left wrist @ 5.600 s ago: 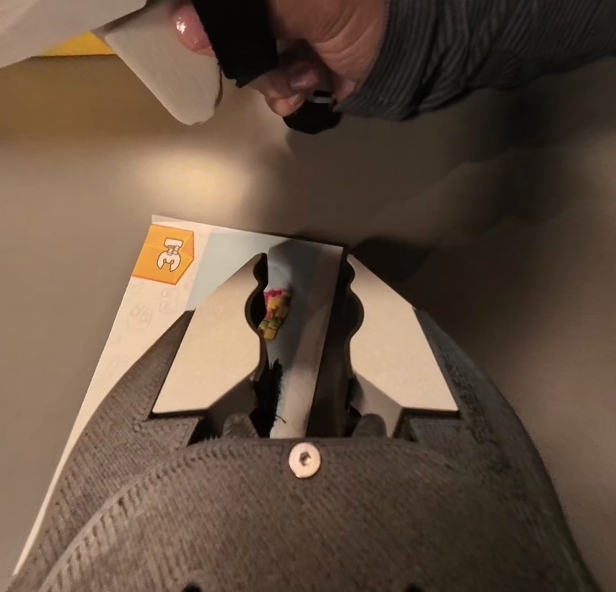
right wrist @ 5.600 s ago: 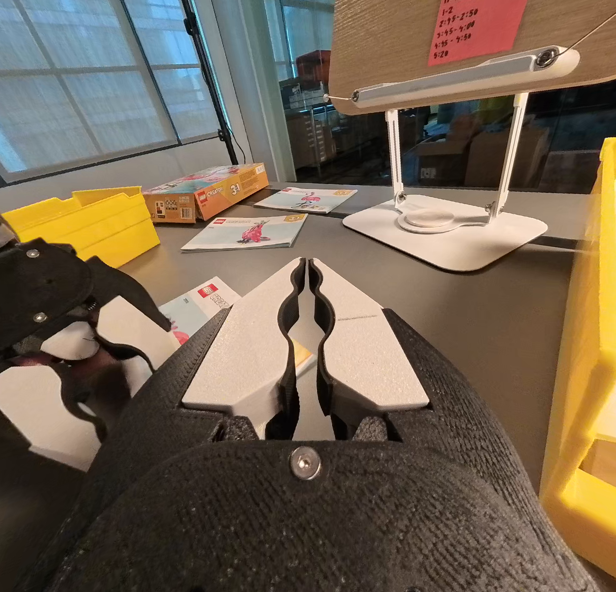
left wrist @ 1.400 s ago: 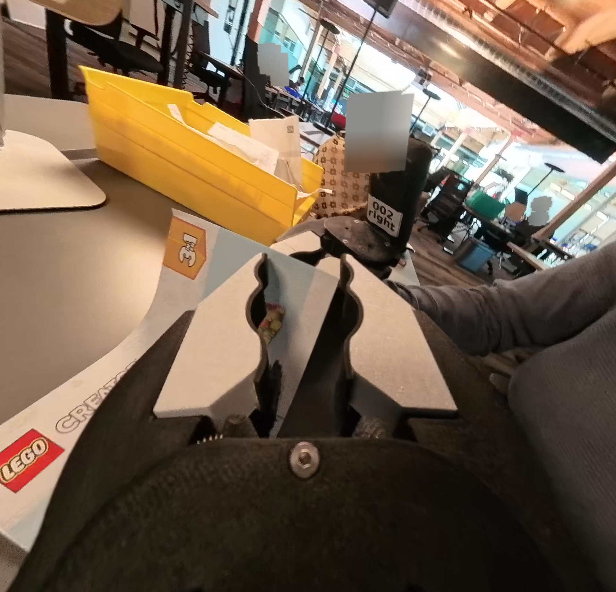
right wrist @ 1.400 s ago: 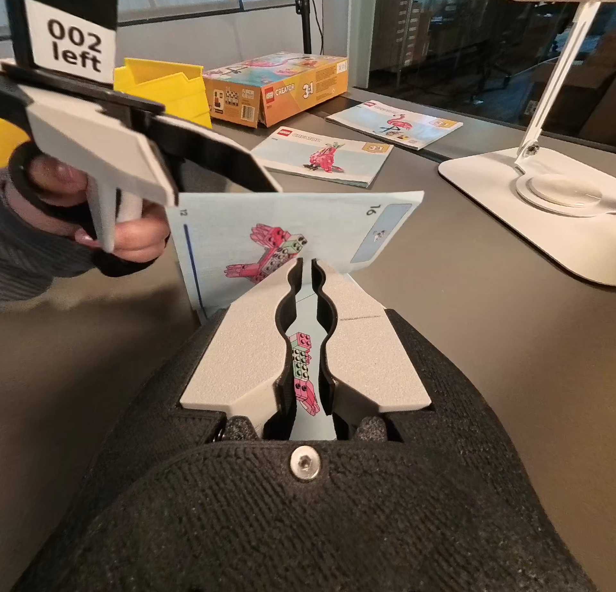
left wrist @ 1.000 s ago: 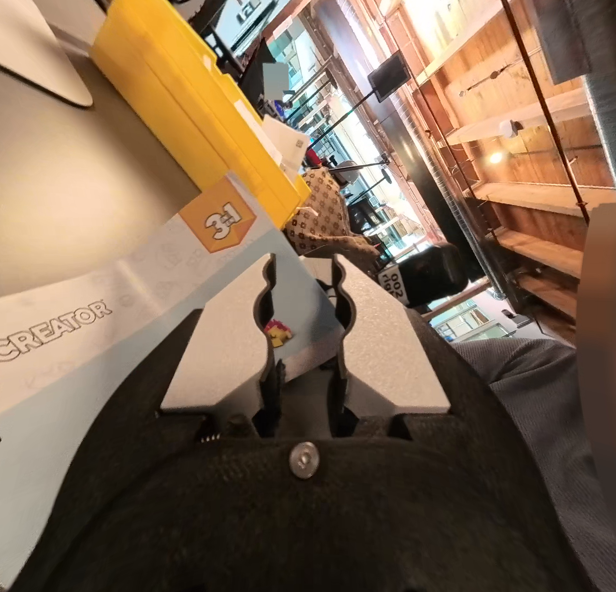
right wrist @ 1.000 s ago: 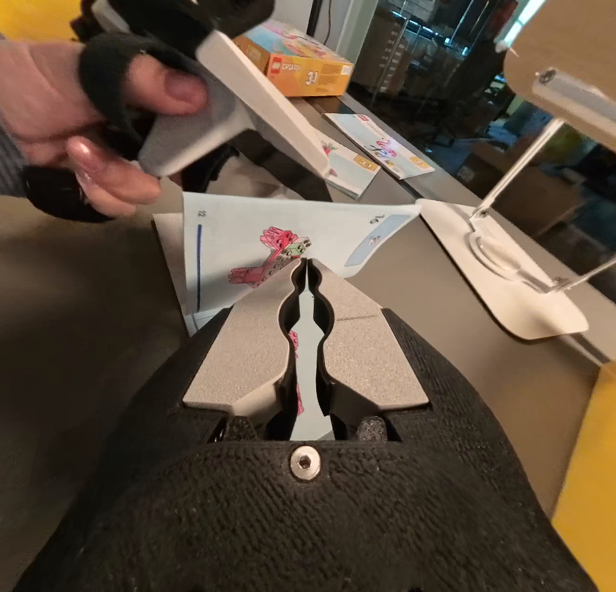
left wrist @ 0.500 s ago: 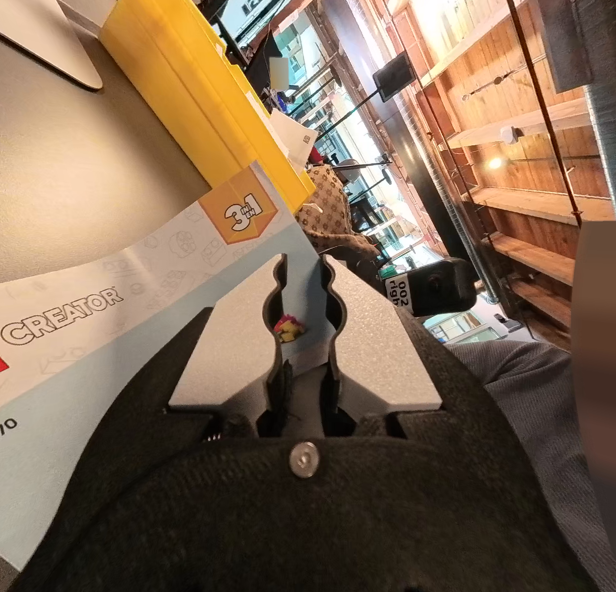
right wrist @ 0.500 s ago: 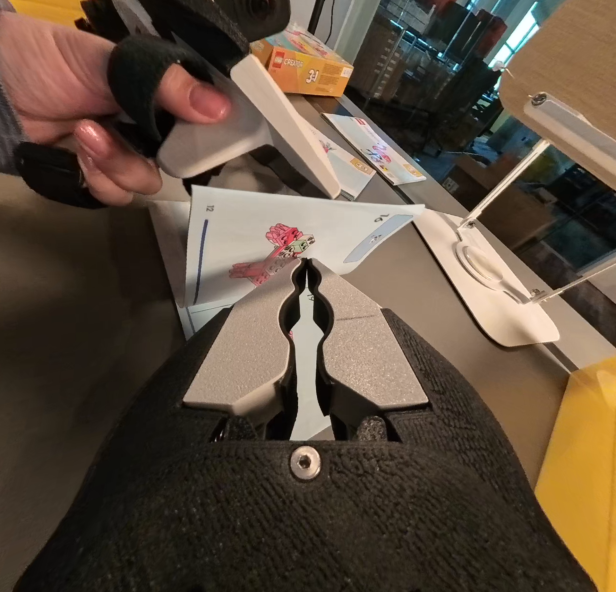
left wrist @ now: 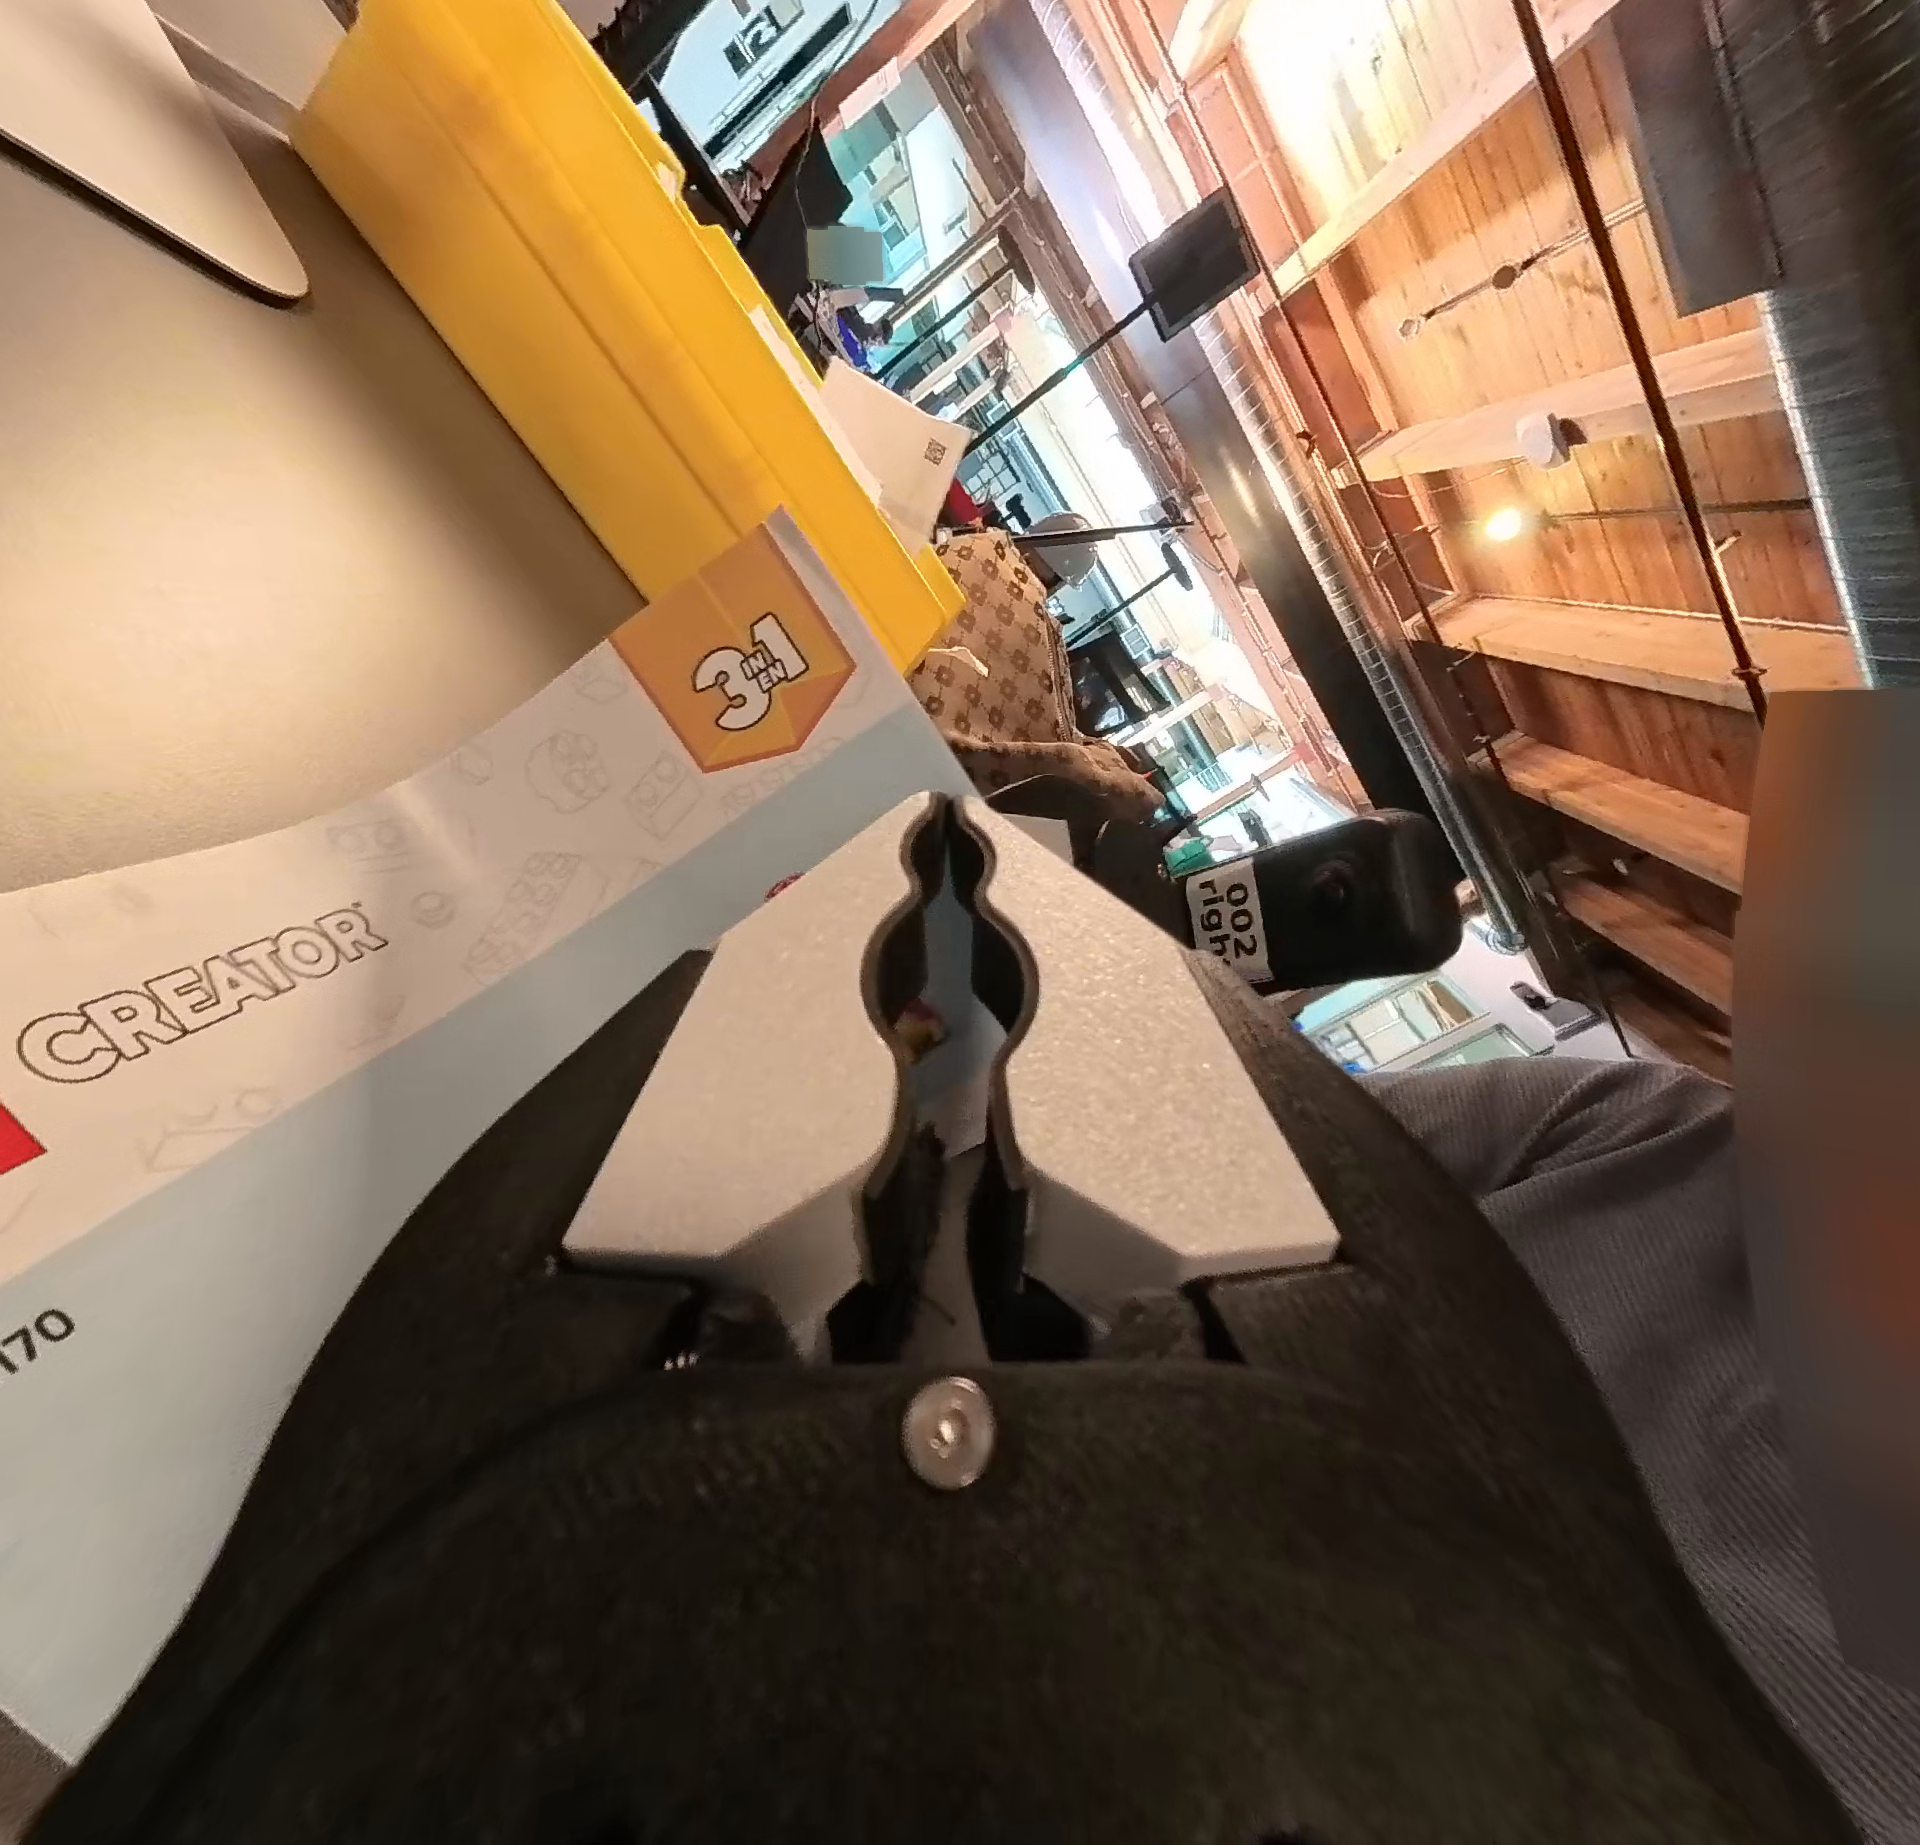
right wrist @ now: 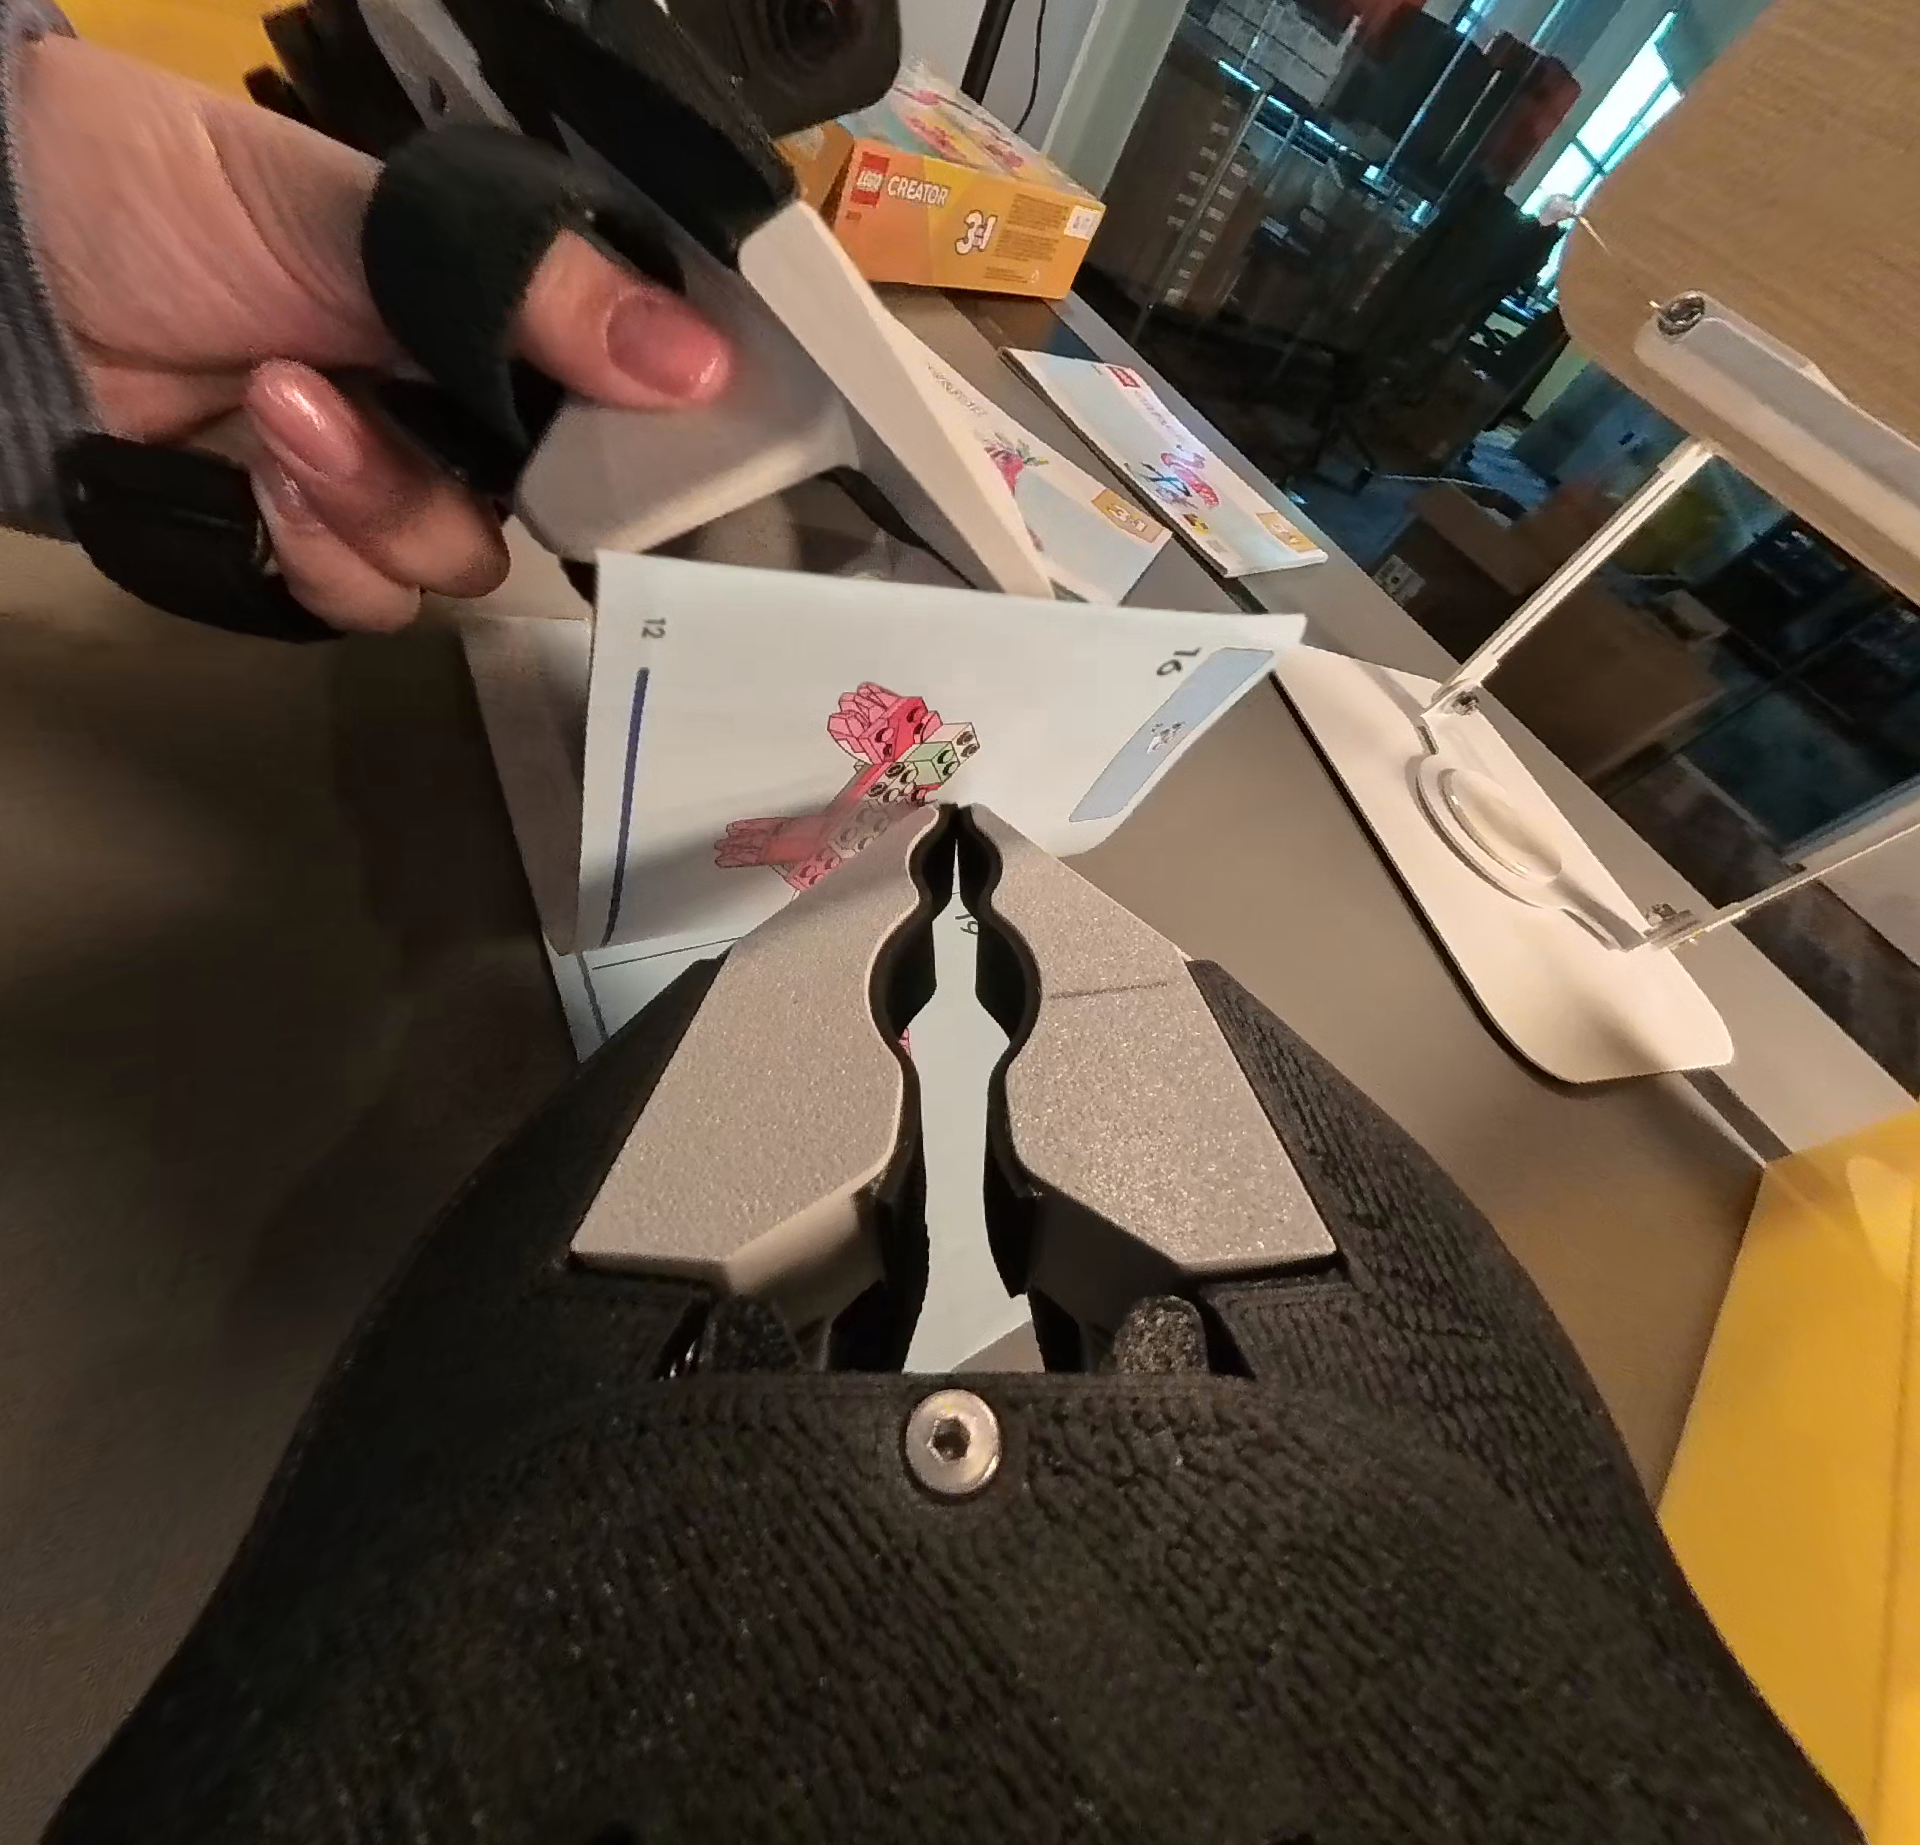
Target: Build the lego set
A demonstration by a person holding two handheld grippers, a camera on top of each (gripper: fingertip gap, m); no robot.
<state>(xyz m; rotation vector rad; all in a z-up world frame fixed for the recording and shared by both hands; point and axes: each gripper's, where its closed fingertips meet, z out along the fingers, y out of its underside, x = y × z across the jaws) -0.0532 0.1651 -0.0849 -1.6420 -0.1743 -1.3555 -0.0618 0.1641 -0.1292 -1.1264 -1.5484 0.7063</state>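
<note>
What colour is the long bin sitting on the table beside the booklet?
Yellow. The bin shows best in the left wrist view, just beyond the booklet's corner.

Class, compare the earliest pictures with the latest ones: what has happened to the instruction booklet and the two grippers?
The booklet, earlier flat on the table, is now lifted and opened. The left gripper, whose fingers stood apart around the cover, has closed on it. The right gripper, shut beforehand near the booklet, now pinches an inner page. The toy box, two other booklets and white stand base stayed put.
</note>
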